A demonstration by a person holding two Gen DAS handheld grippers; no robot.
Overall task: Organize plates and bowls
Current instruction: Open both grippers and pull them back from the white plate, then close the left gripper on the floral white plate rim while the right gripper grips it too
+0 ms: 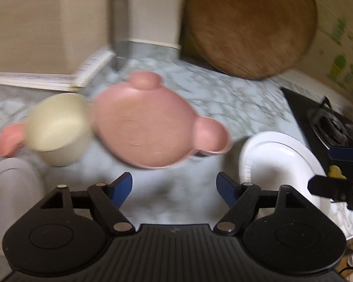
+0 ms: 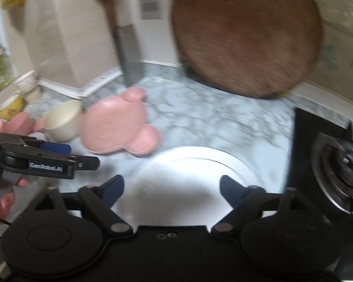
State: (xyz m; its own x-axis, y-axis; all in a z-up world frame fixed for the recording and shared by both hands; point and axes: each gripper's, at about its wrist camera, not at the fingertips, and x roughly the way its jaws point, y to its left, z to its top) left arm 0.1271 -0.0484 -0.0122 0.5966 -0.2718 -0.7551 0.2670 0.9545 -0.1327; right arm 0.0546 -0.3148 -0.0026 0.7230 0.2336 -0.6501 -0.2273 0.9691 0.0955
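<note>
Both claws are wide open and hold nothing. The left claw (image 1: 174,186) hangs over the tabletop (image 1: 223,98), with the pink bear plate (image 1: 153,127) just ahead. The white plate (image 2: 188,176) lies under the right claw (image 2: 171,189).

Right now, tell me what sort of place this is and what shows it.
Most likely a home kitchen. A gas stove burner sits at the right of a marble-patterned countertop, a round wooden cutting board leans against the tiled wall, and a cleaver stands beside it.
</note>
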